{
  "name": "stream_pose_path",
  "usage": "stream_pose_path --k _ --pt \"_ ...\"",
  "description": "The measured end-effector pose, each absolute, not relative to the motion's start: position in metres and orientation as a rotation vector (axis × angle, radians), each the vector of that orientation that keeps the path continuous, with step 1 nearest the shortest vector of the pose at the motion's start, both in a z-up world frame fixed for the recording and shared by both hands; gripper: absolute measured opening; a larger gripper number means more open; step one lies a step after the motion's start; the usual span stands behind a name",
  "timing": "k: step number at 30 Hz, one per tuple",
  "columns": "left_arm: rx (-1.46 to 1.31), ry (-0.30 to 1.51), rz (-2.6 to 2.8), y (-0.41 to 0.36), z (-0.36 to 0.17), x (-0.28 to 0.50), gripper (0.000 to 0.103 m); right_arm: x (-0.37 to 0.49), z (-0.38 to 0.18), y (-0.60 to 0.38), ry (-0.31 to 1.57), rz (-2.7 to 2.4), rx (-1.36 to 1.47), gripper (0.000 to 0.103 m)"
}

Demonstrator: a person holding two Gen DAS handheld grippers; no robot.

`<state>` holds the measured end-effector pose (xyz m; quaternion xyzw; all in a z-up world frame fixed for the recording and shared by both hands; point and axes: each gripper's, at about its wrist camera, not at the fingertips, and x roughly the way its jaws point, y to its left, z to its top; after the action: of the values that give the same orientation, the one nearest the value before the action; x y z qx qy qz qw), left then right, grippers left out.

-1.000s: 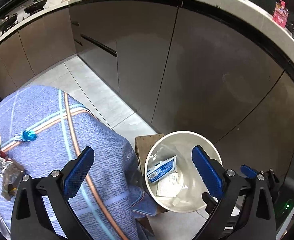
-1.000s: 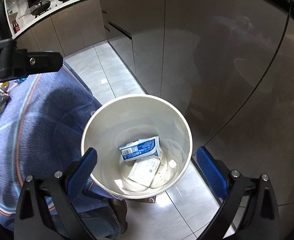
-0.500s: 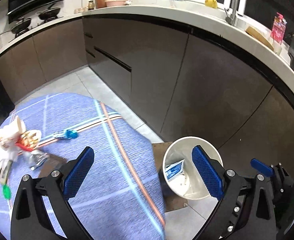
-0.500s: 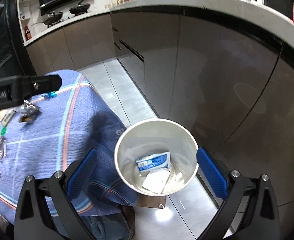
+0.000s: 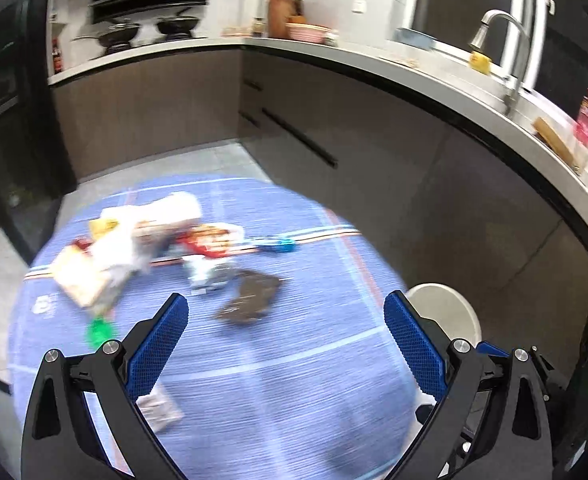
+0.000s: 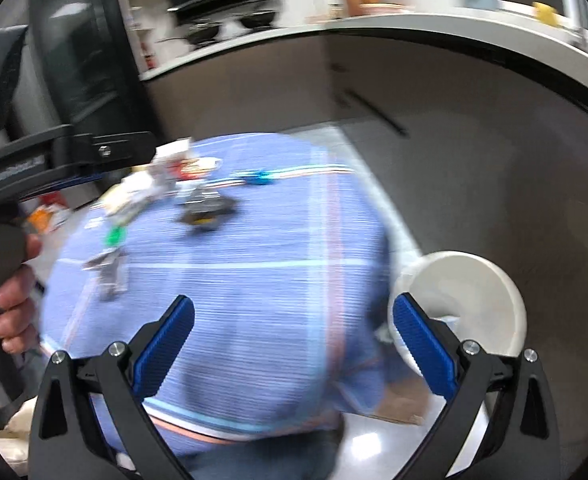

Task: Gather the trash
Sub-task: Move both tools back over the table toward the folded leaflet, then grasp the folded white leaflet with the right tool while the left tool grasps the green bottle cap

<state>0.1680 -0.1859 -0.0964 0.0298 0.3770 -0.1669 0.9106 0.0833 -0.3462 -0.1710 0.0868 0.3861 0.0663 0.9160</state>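
Note:
A round table with a blue striped cloth [image 5: 286,380] carries scattered trash: a pile of white and red wrappers [image 5: 134,240], a brown wrapper [image 5: 250,296], a blue wrapper [image 5: 282,245], a green piece [image 5: 98,332] and a small grey packet [image 5: 158,412]. The white bin [image 5: 446,308] stands on the floor right of the table; it also shows in the right wrist view [image 6: 474,300]. My left gripper [image 5: 286,348] is open and empty above the cloth. My right gripper [image 6: 294,344] is open and empty above the table's near edge. The left gripper's body [image 6: 54,160] shows at the left.
Dark kitchen cabinets [image 5: 374,140] curve behind the table and bin under a grey counter with a sink tap [image 5: 498,28]. A stove with pans [image 5: 146,28] is at the back left. Both views are motion-blurred.
Both grippers have swung away from the bin, up and left toward the table. The trash pile has come into the middle of both views. The bin now sits at the right edge.

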Motion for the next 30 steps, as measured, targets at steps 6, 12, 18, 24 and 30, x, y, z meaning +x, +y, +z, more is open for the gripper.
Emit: stream_pose_path --k 6,12,18,24,30 --pt "0.023 0.805 -0.24 -0.095 -0.094 0.158 0.095 0.109 -0.172 -0.259 0.827 0.305 0.072 0.1" --pt "-0.036 0.806 -0.125 -0.011 -0.092 0.153 0.095 0.134 -0.18 -0.182 0.898 0.405 0.036 0.1" --pt "-0.044 0.832 -0.08 0.034 -0.105 0.15 0.095 0.15 -0.184 -0.136 0.893 0.422 -0.019 0.09" --pt "-0.039 0.844 -0.124 0.047 -0.114 0.147 0.094 0.173 -0.204 -0.12 0.931 0.39 -0.049 0.078" --pt "-0.064 0.861 -0.157 0.05 -0.123 0.158 0.092 0.185 -0.225 -0.114 0.973 0.399 -0.079 0.068"
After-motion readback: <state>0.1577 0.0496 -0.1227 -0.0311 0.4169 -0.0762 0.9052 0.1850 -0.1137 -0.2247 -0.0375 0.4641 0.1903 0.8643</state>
